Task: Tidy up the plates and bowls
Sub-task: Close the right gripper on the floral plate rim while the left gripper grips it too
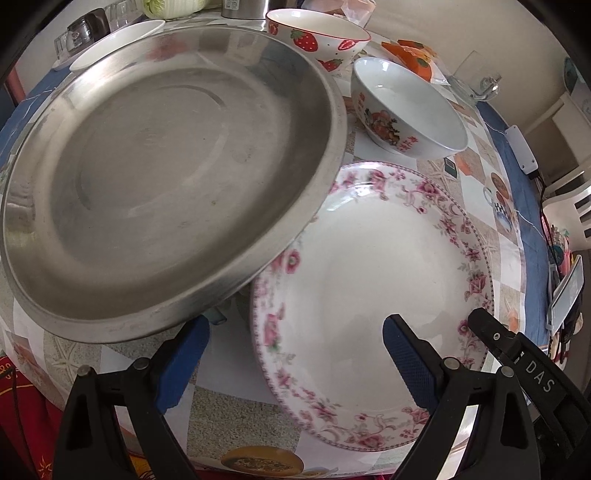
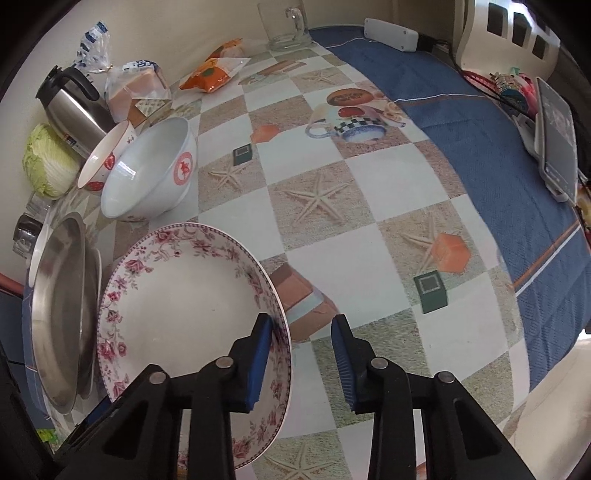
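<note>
A large steel plate (image 1: pixel 166 177) overlaps the far left rim of a white plate with pink flowers (image 1: pixel 369 280). My left gripper (image 1: pixel 295 354) is open, its left pad by the steel plate's near rim, its right pad over the floral plate. My right gripper (image 2: pixel 301 354) is open around the floral plate's (image 2: pixel 184 314) right rim, one pad inside, one outside; its finger also shows in the left wrist view (image 1: pixel 517 350). The steel plate (image 2: pixel 59 314) lies left of it. A white bowl with a red picture (image 1: pixel 406 107) and a strawberry bowl (image 1: pixel 317 37) stand behind.
A white dish (image 1: pixel 118 44) and glassware (image 1: pixel 81 33) sit at the far left. A steel kettle (image 2: pixel 74 107), cabbage (image 2: pixel 48 162), bagged bread (image 2: pixel 136 85), orange packet (image 2: pixel 214 74) and glass mug (image 2: pixel 284 26) line the wall. A phone (image 2: pixel 557 136) lies at the right edge.
</note>
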`<action>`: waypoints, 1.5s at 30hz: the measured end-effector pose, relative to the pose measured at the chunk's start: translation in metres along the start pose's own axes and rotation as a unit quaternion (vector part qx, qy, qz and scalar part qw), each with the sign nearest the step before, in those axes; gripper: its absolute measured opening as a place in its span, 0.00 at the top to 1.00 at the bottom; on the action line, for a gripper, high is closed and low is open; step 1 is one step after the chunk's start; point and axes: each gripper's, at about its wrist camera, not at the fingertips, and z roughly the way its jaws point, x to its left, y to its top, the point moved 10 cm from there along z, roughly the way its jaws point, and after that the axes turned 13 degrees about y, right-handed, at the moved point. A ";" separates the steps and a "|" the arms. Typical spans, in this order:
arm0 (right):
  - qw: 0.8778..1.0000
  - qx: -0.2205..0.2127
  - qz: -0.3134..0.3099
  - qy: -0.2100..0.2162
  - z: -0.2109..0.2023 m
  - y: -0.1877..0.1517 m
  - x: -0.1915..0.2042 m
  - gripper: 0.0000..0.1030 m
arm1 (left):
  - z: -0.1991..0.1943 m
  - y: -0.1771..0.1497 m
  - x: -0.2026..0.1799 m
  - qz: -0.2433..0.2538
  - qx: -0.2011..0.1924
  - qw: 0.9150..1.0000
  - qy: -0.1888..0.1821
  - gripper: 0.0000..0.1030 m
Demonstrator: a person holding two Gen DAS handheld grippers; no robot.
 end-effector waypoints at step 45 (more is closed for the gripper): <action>0.991 -0.033 0.112 0.071 -0.018 -0.003 -0.044 0.87 | 0.002 0.025 -0.043 0.037 -0.045 0.993 -0.104 0.82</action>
